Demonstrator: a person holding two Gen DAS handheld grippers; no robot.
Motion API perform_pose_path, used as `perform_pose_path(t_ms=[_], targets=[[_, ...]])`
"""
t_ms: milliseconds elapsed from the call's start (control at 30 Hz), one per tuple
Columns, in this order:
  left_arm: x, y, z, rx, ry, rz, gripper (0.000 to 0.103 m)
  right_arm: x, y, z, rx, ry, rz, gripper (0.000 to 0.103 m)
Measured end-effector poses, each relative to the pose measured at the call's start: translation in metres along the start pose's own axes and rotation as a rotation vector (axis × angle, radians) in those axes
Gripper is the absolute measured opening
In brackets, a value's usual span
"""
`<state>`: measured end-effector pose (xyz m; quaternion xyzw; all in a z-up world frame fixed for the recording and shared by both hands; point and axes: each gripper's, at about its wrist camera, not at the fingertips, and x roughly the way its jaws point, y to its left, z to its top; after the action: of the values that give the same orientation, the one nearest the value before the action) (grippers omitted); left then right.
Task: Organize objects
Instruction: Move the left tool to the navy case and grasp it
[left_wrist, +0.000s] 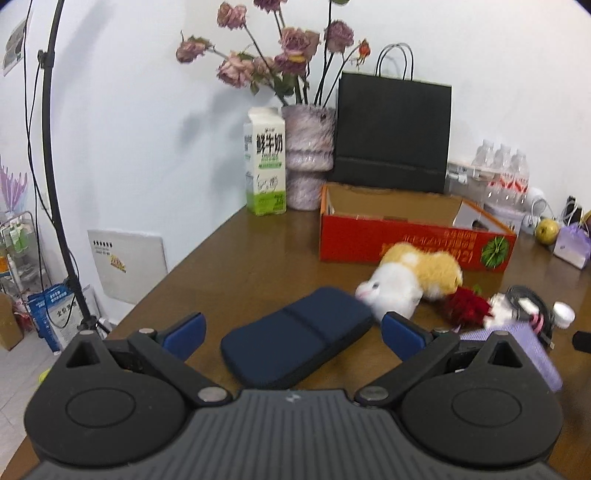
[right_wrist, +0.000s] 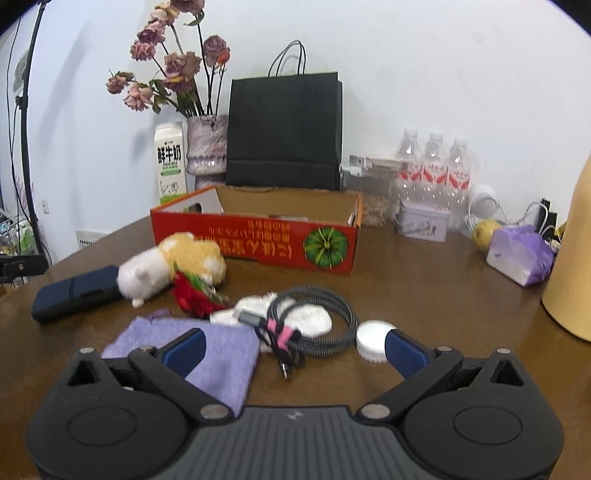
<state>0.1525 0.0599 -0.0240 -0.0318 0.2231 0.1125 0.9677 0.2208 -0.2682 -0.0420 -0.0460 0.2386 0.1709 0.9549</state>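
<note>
You held the left gripper (left_wrist: 293, 334) released, its blue fingers (left_wrist: 184, 334) spread wide above the brown desk (left_wrist: 240, 266), with the navy pouch (left_wrist: 295, 338) lying flat between and just beyond them, untouched. The pouch's far end met the white-and-tan plush toy (left_wrist: 410, 278), which lay on its side in front of the red cardboard box (left_wrist: 406, 243); that box stood open-topped near the back of the desk, and from these views you could not tell what lay inside it. Your right gripper (right_wrist: 295, 350) was likewise spread and held nothing. Its left finger (right_wrist: 184, 350) hung over the lilac cloth bag (right_wrist: 221, 354), and its right finger (right_wrist: 406, 352) sat just beside the small white round jar (right_wrist: 371, 341). Between the two lay the coiled braided cable (right_wrist: 325, 317), bound with a pink tie and resting partly on a white crumpled item (right_wrist: 306, 319). A red artificial flower (right_wrist: 194, 295) lay touching the plush toy. Behind the box stood a black paper bag (right_wrist: 284, 133), a vase of dried roses (right_wrist: 207, 147) and a milk carton (right_wrist: 170, 164), with three water bottles (right_wrist: 434, 166) well to the right.
</note>
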Motion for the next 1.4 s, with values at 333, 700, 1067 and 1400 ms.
perform_pose_path(t_ms=[333, 700, 1067, 1400], targets=[[0.015, 0.019, -0.023, -0.008, 0.088, -0.024, 0.103, 0.006, -0.006, -0.016, 0.028, 0.032, -0.012, 0.103], [0.054, 0.016, -0.005, 0.128, 0.159, -0.129, 0.103, 0.013, -0.013, -0.02, 0.07, 0.077, -0.025, 0.103], [0.104, 0.014, 0.012, 0.19, 0.221, -0.211, 0.103, 0.02, -0.019, -0.02, 0.11, 0.112, -0.058, 0.103], [0.119, 0.016, 0.005, 0.178, 0.24, -0.246, 0.103, 0.025, -0.02, -0.02, 0.12, 0.142, -0.064, 0.103]])
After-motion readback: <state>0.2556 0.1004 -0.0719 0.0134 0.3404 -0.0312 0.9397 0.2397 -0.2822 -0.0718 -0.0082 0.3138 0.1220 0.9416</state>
